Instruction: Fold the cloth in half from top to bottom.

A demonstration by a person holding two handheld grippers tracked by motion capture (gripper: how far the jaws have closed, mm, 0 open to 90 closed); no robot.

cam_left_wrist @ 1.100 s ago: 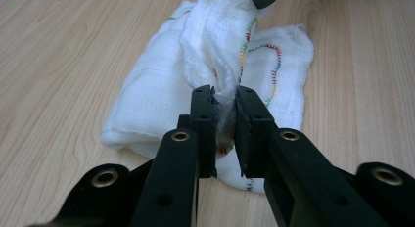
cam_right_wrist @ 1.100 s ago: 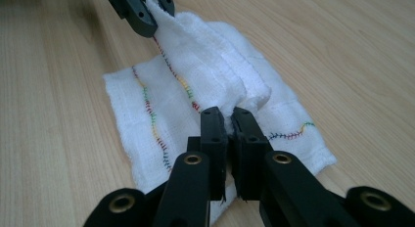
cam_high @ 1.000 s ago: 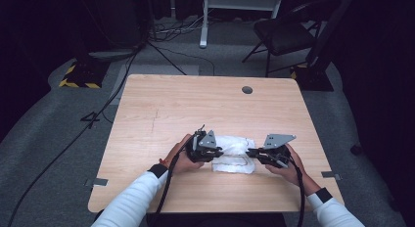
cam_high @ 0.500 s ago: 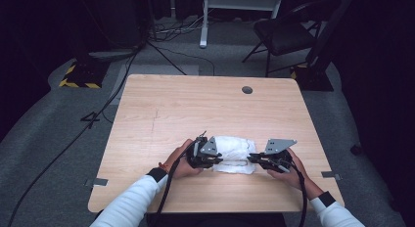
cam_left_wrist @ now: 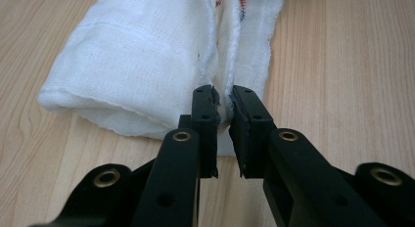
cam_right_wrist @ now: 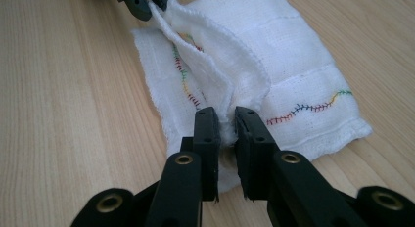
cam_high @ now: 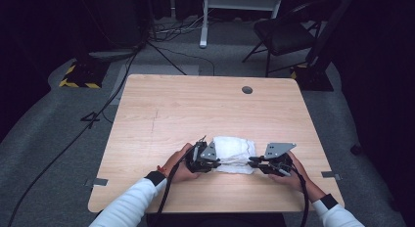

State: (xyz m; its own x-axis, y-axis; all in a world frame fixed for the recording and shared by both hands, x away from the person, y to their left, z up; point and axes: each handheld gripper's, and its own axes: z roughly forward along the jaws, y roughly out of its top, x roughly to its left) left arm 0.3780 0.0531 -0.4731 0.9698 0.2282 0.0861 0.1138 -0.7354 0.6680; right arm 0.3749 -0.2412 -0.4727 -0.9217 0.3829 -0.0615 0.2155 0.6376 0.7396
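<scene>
White cloth (cam_left_wrist: 132, 60) edge pinched between both grippers' fingers (cam_right_wrist: 205, 131).

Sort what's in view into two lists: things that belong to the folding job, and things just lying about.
In the job:
- white cloth
- left gripper, pinching a cloth edge
- right gripper, pinching a cloth edge
- table

Lying about:
- chair
- floor cables
- white stand

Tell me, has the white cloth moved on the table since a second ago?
No. The white cloth lies at the same spot near the table's front edge, below the round hole.
</scene>
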